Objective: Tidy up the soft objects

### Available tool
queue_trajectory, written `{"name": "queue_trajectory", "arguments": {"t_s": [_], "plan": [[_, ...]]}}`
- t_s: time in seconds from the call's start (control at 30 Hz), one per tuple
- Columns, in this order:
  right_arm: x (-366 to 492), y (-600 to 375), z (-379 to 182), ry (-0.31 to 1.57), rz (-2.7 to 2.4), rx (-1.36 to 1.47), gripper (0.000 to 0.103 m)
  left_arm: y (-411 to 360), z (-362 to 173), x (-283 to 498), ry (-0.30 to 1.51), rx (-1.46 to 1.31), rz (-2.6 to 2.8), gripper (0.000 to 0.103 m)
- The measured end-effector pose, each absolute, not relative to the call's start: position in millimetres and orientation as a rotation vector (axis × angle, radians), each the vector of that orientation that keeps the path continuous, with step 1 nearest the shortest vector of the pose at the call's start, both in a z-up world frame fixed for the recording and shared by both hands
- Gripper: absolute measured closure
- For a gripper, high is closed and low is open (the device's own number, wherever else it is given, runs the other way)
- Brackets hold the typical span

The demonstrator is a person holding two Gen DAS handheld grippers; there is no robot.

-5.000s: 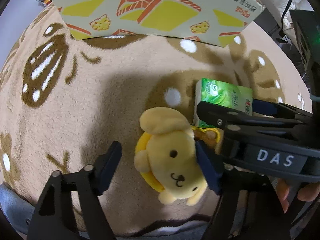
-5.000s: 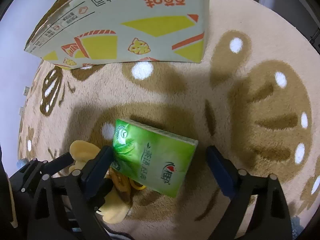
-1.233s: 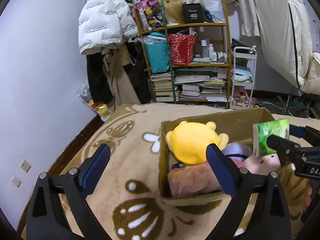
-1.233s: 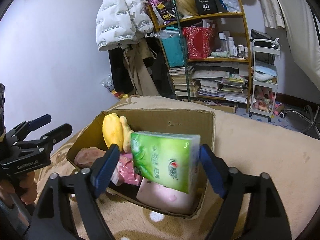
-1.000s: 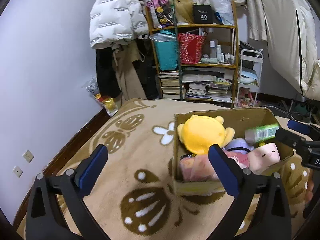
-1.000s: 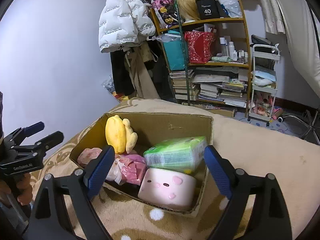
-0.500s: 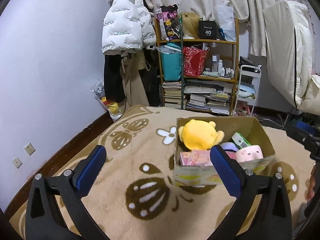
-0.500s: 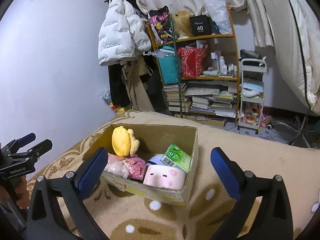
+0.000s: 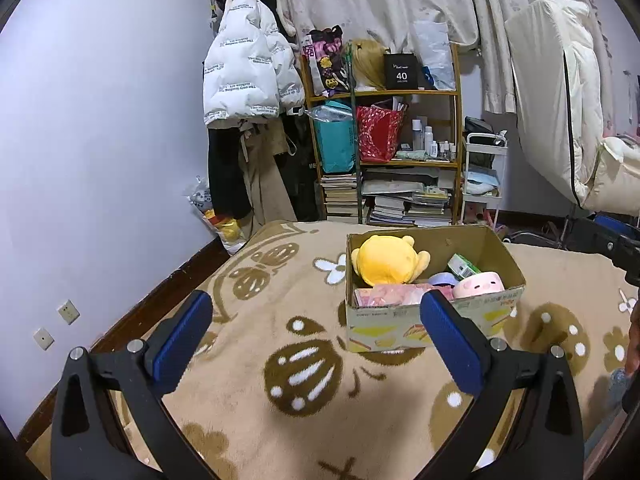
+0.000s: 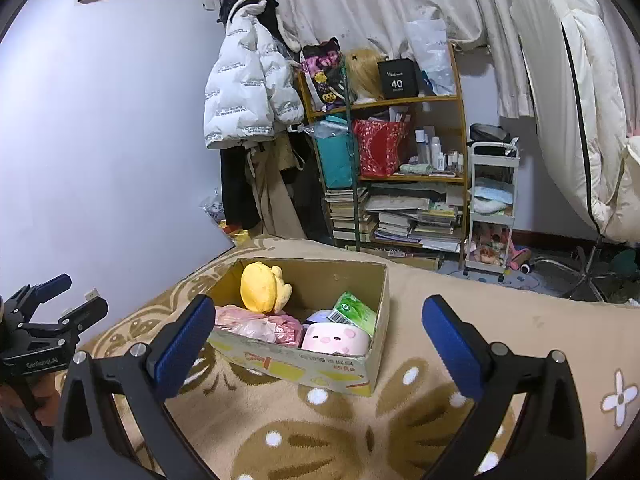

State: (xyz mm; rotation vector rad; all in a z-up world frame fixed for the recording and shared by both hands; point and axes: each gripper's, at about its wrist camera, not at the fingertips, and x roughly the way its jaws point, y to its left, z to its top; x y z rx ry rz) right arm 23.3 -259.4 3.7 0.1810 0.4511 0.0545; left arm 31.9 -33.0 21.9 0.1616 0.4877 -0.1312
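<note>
A cardboard box [image 9: 496,250] stands on the tan patterned rug; it also shows in the right wrist view [image 10: 383,292]. Inside lie a yellow plush dog [image 9: 386,261] [image 10: 262,287], a green tissue pack [image 9: 463,267] [image 10: 354,309], a pink pig plush [image 9: 478,284] [image 10: 334,339] and pink soft bags [image 9: 386,295] [image 10: 256,323]. My left gripper [image 9: 320,338] is open and empty, well back from the box. My right gripper [image 10: 320,338] is open and empty, also back from the box. The left gripper's body shows at the left edge of the right wrist view.
The rug [image 9: 280,360] covers a raised surface. Behind it stand a cluttered wooden shelf [image 9: 400,152], a white jacket [image 9: 244,76] hanging on the wall, a small white cart [image 10: 492,208] and pale bedding [image 9: 560,92] at the right.
Both grippers have let go of the plush dog and the tissue pack, which now lie in the box. Both have pulled back and up from the box and stay open.
</note>
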Motion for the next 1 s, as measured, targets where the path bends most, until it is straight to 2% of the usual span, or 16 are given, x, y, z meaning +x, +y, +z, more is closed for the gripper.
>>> {"name": "queue_trajectory", "arguments": {"t_s": [0.37,1.0], "plan": [[-2.5,-260.1,0.9,0.476,0.054,0.207,0.0,-33.1,21.3,16.6,0.499,0.166,-0.15,0.001],[0.4,-262.2,-7.2,0.506,0.047,0.211,0.0,-30.6,13.6,28.8,0.539,0.155,-0.141,0.001]]}}
